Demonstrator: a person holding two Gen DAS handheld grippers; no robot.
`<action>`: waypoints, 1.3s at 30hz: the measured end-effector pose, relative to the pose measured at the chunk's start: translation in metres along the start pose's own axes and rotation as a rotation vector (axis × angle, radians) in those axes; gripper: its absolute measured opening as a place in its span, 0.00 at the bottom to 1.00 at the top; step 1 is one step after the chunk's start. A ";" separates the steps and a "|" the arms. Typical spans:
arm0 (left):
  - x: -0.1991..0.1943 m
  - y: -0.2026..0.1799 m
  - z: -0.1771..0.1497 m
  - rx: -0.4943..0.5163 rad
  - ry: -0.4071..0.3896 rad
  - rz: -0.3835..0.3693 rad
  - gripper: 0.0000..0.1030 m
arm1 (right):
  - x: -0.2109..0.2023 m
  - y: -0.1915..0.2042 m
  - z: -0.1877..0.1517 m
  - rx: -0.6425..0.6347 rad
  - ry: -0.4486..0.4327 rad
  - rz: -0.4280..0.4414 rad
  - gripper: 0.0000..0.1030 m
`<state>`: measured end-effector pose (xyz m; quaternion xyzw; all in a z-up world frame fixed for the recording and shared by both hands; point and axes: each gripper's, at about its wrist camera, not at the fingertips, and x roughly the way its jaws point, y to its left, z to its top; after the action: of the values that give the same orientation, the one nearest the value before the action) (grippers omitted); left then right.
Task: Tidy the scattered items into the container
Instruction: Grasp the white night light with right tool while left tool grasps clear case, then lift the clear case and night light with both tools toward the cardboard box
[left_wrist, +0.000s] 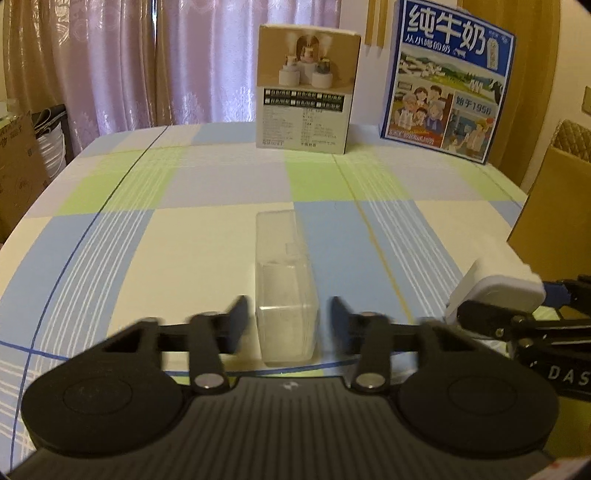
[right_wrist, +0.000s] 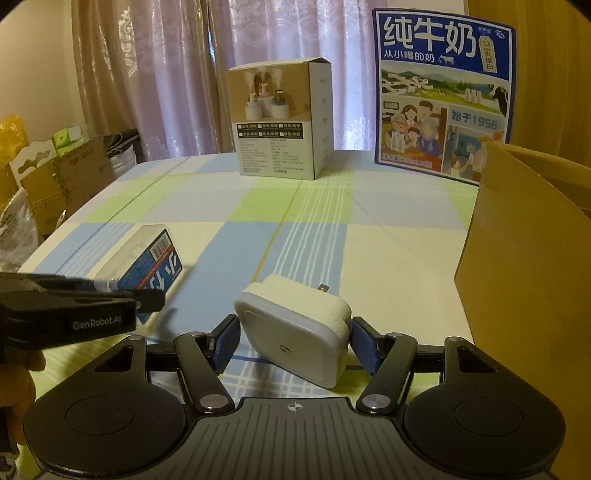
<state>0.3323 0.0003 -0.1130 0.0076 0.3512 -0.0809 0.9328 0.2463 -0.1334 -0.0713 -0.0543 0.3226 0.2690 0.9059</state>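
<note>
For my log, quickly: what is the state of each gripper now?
Left gripper: open around clear box.
Right gripper: closed on white plug.

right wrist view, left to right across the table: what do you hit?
Left gripper over the clear packaged box → white plug-in night light between the right gripper's pads → brown cardboard box at the right edge. Back row: humidifier box → milk carton.

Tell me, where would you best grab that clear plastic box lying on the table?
Across its two long flat sides, near the close end, coming from above and behind. The clear box stands on a narrow edge, so the left gripper straddles it easily.
</note>
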 end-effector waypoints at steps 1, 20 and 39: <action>-0.001 0.000 -0.001 -0.001 0.005 0.003 0.25 | 0.000 0.001 0.000 0.000 0.001 0.003 0.60; -0.110 -0.029 -0.046 0.066 0.093 -0.055 0.25 | -0.113 0.003 -0.037 0.079 0.068 0.059 0.60; -0.121 -0.034 -0.080 0.151 0.125 -0.059 0.27 | -0.098 0.032 -0.062 -0.099 0.091 0.092 0.60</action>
<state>0.1856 -0.0101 -0.0923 0.0727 0.4018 -0.1338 0.9030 0.1325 -0.1674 -0.0574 -0.0964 0.3517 0.3231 0.8733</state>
